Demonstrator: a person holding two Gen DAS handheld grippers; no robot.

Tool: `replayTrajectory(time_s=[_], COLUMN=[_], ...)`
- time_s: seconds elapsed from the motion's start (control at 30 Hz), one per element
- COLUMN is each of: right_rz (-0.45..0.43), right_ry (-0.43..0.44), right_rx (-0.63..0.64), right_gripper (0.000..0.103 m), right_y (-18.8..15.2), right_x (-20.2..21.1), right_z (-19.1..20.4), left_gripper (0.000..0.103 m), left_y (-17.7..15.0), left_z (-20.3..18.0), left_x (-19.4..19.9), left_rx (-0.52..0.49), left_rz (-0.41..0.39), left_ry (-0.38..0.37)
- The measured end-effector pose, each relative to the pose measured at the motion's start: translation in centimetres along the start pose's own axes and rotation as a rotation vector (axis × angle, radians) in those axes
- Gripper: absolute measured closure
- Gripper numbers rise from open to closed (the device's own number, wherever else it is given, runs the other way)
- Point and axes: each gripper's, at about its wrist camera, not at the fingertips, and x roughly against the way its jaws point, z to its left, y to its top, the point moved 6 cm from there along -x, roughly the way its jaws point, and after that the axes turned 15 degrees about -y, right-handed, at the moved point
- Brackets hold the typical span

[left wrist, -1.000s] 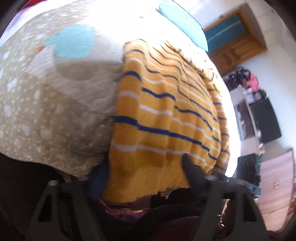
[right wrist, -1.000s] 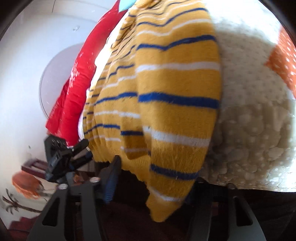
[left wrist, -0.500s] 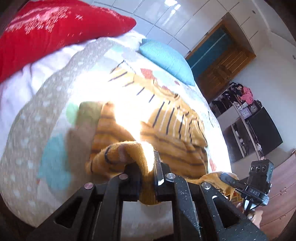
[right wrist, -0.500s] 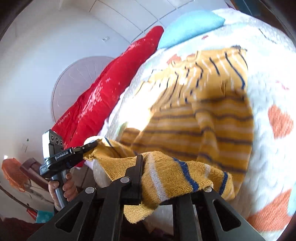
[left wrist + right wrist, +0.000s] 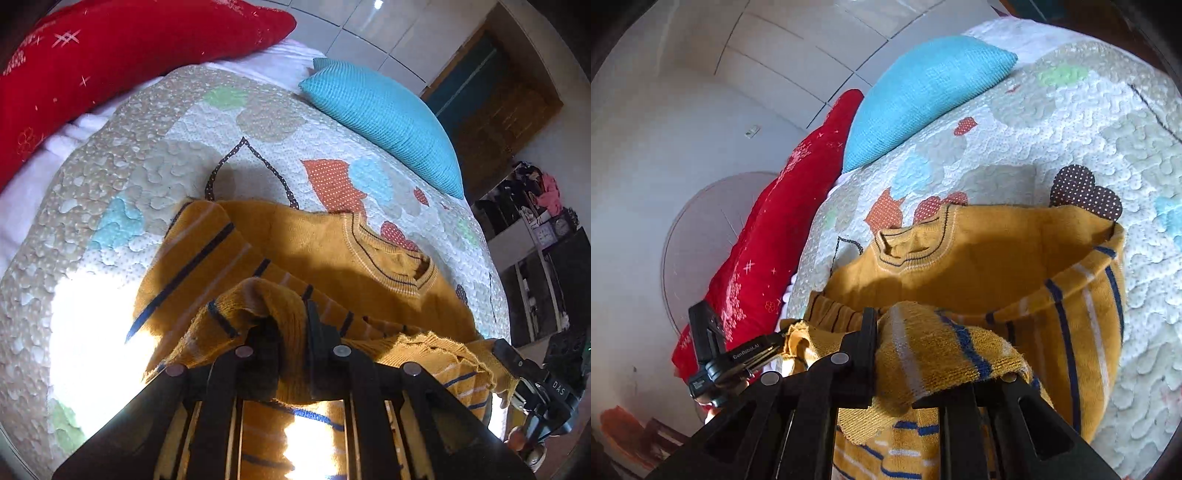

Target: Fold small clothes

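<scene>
A small mustard-yellow knit sweater (image 5: pixel 332 243) with blue and white stripes lies on the patterned quilt (image 5: pixel 147 155), its neck opening (image 5: pixel 402 262) toward the pillows. My left gripper (image 5: pixel 291 332) is shut on the sweater's bottom hem, lifted and carried over the body. My right gripper (image 5: pixel 908 343) is shut on the hem's other corner; the sweater (image 5: pixel 979 258) folds upward beneath it. Each gripper shows in the other's view: the right at the hem's far corner (image 5: pixel 532 373), the left (image 5: pixel 738 358).
A red pillow (image 5: pixel 110 48) and a blue cushion (image 5: pixel 384 107) lie at the head of the bed. A wooden wardrobe (image 5: pixel 495 92) and shelves with clutter (image 5: pixel 535 221) stand to the right. A white wall (image 5: pixel 683 110) is on the left.
Both grippers closed on the hem at the bed's edge, lifted it and carried it forward over the sweater toward the neck. The sweater's lower half now folds over its body.
</scene>
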Motion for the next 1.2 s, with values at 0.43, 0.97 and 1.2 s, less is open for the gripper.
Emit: replayTrajectory(time_s=[0.43, 0.97, 1.2], right_rz=[0.007, -0.068, -0.051], right_ry=[-0.014, -0.332, -0.532], right_rx=[-0.32, 0.142, 0.25], right_gripper=[0.039, 0.03, 0.032], right_y=[5.2, -3.9, -7.6], right_x=[-5.1, 5.6, 4.5], right_z=[-7.3, -6.1, -10.3], left_gripper=[0.049, 0.029, 0.018], left_y=[4.0, -3.6, -6.3], left_z=[3.6, 5.5, 8.6], left_x=[-0.8, 6.1, 6.1], left_rx=[0.235, -0.026, -0.24], left_rz=[-0.019, 0.018, 0.034], left_ry=[-0.181, 0.126, 0.452])
